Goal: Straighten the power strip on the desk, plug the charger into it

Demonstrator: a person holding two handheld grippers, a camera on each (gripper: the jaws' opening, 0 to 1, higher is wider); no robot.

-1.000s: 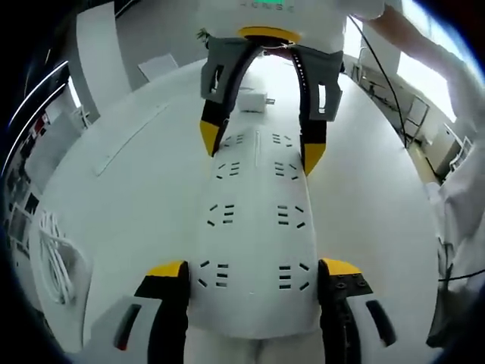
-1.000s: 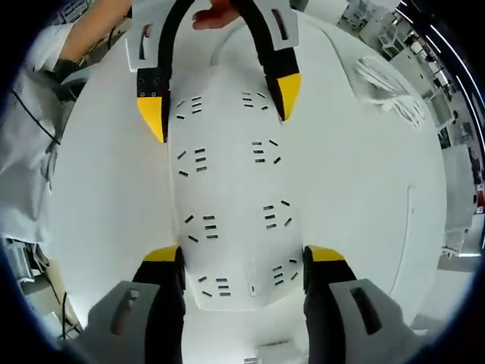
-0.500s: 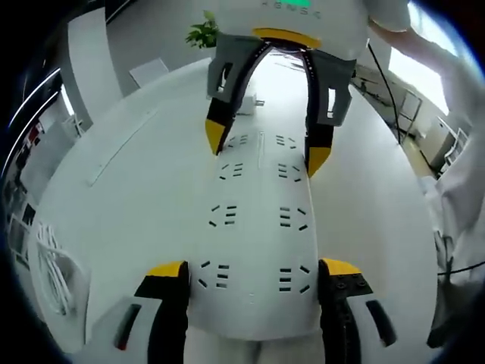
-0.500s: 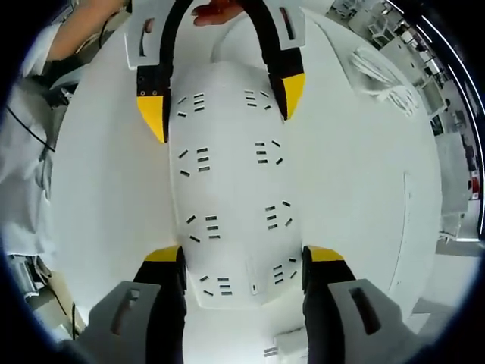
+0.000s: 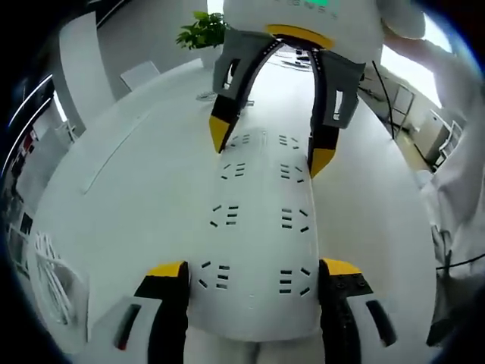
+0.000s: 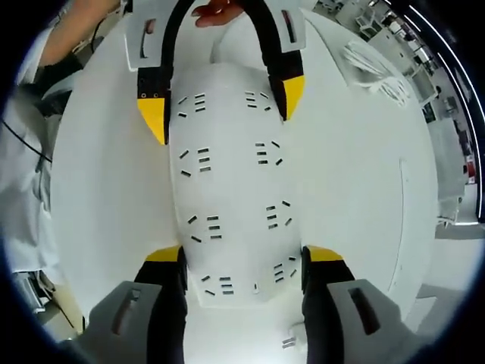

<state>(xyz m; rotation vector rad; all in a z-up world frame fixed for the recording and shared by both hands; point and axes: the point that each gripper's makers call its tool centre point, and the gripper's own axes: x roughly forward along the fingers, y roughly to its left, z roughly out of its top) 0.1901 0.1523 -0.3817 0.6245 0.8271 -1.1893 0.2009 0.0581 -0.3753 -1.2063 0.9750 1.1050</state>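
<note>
Both tools clamp the power strip

Left tool [image 5: 254, 277] and right tool [image 6: 242, 262] grip opposite ends of the power strip [image 5: 258, 227] on the table [image 5: 136, 189]; uneven turning could twist it loose. Charger [image 6: 292, 343] lies near the right tool.

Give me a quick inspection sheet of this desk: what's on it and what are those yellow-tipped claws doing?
Surface: white desk, mostly bare.
Job's things: long white plastic power strip lying flat; small white charger beside its end.
Clutter: nothing seen.
Grippers: left tool straddles one end of the strip, right tool the other, jaws against its sides.
Cables: coiled white cable near the desk edge.
Surroundings: green potted plant, a person's sleeve.
</note>
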